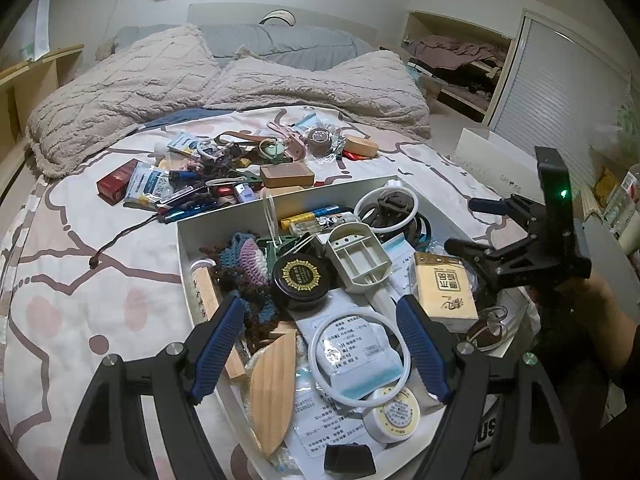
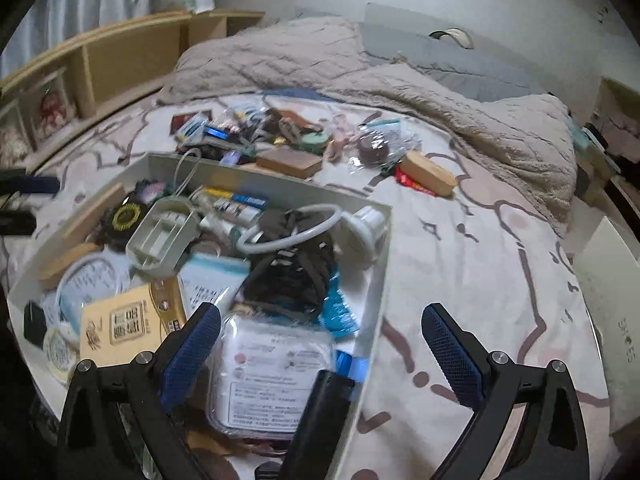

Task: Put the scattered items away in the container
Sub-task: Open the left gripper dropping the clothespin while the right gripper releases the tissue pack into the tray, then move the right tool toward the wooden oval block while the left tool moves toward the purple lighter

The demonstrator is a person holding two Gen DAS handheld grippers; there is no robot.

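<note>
A: How far along does the tidying look?

B: Past halfway, I'd judge. The white container [image 1: 276,204] sits on the bed [image 1: 80,280] and is already crowded: a black round tin [image 1: 300,280], a cream plastic holder [image 1: 358,258], a yellow tissue pack [image 1: 446,290], a white ring [image 1: 360,356], a crocheted piece [image 1: 248,256] and a wooden leaf-shaped piece [image 1: 272,388]

A: And what's left?

B: A scattered pile [image 1: 208,176] beyond the container's far wall: a red packet [image 1: 116,184], lighters and pens, a brown box [image 1: 286,174], a wrapped dark round item [image 1: 320,140] and a wooden oval block [image 2: 428,174]. None of it is in yet

A: The tools?

B: The left tool [image 1: 320,352] hovers over the container's near end, jaws wide, nothing between them. The right tool [image 2: 320,356] is over the container's right wall, also wide and empty; its view is blurred

A: So more trips?

B: Several, I'd say, unless small things go in bunches
</note>
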